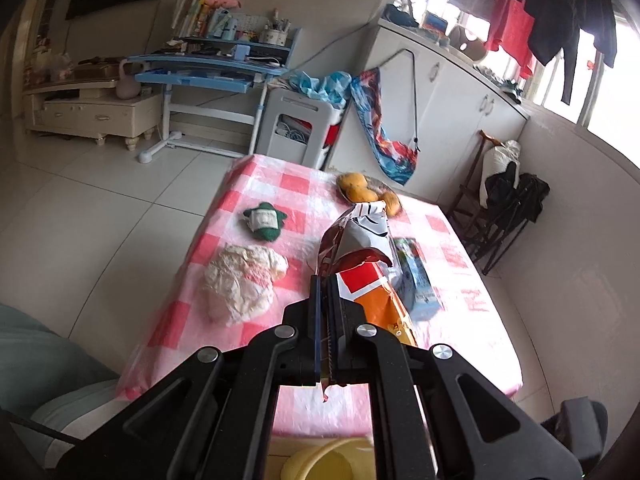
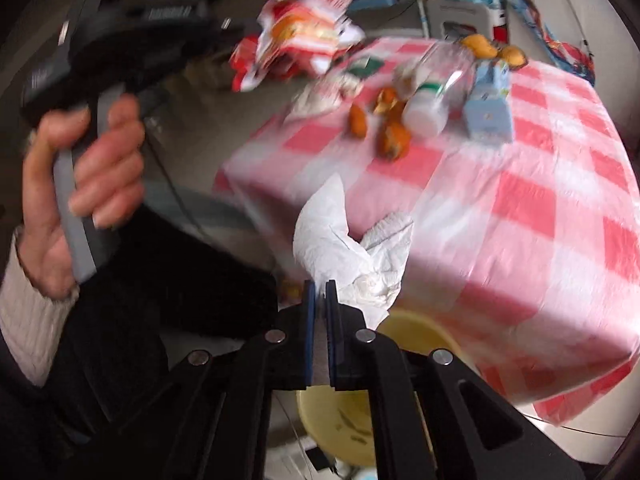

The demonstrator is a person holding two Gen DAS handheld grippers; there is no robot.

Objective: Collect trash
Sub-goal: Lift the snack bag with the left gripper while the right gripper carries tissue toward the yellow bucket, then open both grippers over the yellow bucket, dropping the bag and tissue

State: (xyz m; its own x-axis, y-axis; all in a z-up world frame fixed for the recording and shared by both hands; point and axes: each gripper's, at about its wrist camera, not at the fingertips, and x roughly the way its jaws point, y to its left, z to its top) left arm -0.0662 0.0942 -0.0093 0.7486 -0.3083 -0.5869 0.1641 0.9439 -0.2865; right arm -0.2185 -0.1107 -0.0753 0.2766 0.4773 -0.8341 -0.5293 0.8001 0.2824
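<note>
Left gripper (image 1: 325, 280): jaws nearly together, clamped on a red-orange-white snack wrapper (image 1: 362, 264) that sticks up past the fingertips, over the near part of the table (image 1: 480, 344). A torn bit of the wrapper hangs out below the fingers. Yellow bin (image 1: 320, 460) sits low at the frame bottom, under the near table edge.

Right gripper (image 2: 320, 286): jaws nearly closed with a thin gap, pinching a crumpled white tissue (image 2: 344, 248) held off the table corner, above the yellow bin (image 2: 416, 332). Right view is motion-blurred.

Only the right view shows the person's left hand (image 2: 80, 184) on the other gripper's grey handle, with the snack wrapper (image 2: 308, 28) held up high beyond it. It also shows a clear plastic bottle (image 2: 436, 92) lying on its side on the table (image 2: 560, 200), orange peels (image 2: 390, 128) just beside its cap, and a blue carton (image 2: 490, 108) right of the bottle.

Only the left view shows a crumpled white-pink bag (image 1: 240, 280) left of the gripper, a green pouch (image 1: 264, 220) further back, and the blue carton (image 1: 416, 280) partly hidden behind the wrapper. Oranges (image 1: 364, 188) sit at the far table end; the right view has them too, blurred. Beyond the table: blue desk (image 1: 208, 68), white cabinets (image 1: 448, 92), hanging clothes (image 1: 540, 12).
</note>
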